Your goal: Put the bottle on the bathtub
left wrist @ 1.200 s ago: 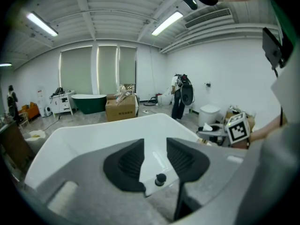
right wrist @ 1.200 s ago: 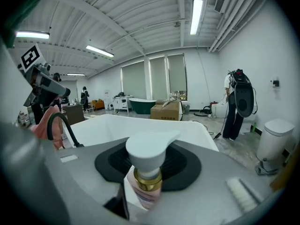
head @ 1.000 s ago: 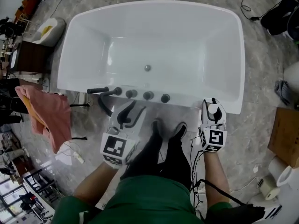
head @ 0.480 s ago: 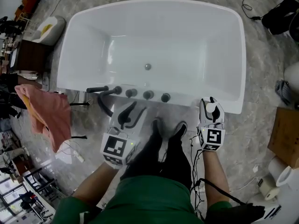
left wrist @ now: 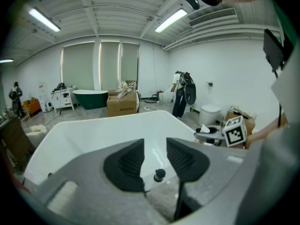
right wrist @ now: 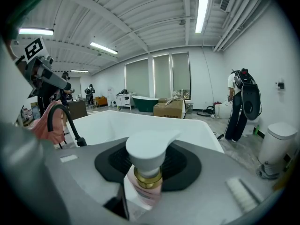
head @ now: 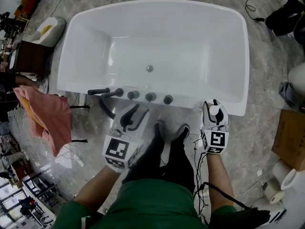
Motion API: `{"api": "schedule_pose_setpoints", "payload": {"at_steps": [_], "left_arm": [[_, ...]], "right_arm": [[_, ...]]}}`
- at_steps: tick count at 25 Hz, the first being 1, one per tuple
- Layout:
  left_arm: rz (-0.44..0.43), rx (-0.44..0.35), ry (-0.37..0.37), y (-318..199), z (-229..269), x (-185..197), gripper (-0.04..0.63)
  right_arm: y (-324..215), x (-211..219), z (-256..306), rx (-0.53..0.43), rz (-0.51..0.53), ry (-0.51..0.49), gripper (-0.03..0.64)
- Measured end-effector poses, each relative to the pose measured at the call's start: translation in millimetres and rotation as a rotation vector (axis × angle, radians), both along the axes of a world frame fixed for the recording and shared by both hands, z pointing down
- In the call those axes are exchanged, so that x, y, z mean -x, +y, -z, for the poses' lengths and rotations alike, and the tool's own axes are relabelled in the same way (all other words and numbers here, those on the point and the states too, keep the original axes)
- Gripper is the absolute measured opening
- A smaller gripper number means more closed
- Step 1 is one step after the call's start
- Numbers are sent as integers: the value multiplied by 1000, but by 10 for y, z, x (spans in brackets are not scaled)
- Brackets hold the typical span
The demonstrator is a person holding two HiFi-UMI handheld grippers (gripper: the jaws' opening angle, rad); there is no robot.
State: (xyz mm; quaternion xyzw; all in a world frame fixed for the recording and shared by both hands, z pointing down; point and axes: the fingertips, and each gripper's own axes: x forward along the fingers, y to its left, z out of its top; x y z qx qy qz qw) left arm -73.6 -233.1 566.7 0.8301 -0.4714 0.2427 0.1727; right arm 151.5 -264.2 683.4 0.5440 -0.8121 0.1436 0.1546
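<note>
My right claw (head: 215,108) is clenched on the pink plastic bottle with a gold collar and a white pump head (right wrist: 146,182). Both dark pads press its neck, and the pump head fills the gap between them in the right gripper view. From the head view, that white pump head (head: 216,111) shows between the jaws just at the near right corner of the white freestanding bathtub (head: 157,4). The claw tips overlap the edge of the rim there, and I cannot tell whether the bottle touches it.

My left claw (head: 136,114) is released, its ribbed black pads (left wrist: 126,163) spread with nothing between them. It hovers over the grey marbled floor (head: 267,104), just short of the tub's near rim. Through the gap I see one of the round black tap knobs (left wrist: 160,174) standing on that rim. From above, the knobs sit in a row along the near rim (head: 150,97), with a black spout (head: 97,91) at their left end and a black hose (head: 106,108) curving down beside it.

A pink towel (head: 47,118) hangs to the left of the tub, well apart from both claws. My dark shoes (head: 164,130) stand on the floor between the two claws.
</note>
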Motion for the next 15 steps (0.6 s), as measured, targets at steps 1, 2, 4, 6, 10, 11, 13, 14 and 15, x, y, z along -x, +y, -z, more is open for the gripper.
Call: {"api": "schedule_pose_setpoints", "payload": {"at_steps": [1,2,4,6,10,11,13,14,15], "left_arm": [[1,0,1,0,2,4,144],[3,2,1,4,1,9,144],[5,6,2,15,-7,18,144],[4,12,4,25,-17,24,144],[5,20,8,33,-25,27,144],[4,19,9,31,-25,24,144],[2,19,11,28,-23,24,144],[2,20,12,28,-20,29,144],[2,21,14,27,-14,36,144]], "right_arm": [[3,0,0,1,0,0,146],[7,2,-2,3,0,-1,144],[18,4,-8,6,-2,-2,146],[25,6,-8,9,-3,3,146],[14,-1,-5,16,-4,12,146],[14,2,-16,20,-2,9,146],[19,22,-42,31,1,-2,147],[20,31,-48,36,0,-6,158],[19,36,-46,41,-2,-8,163]]}}
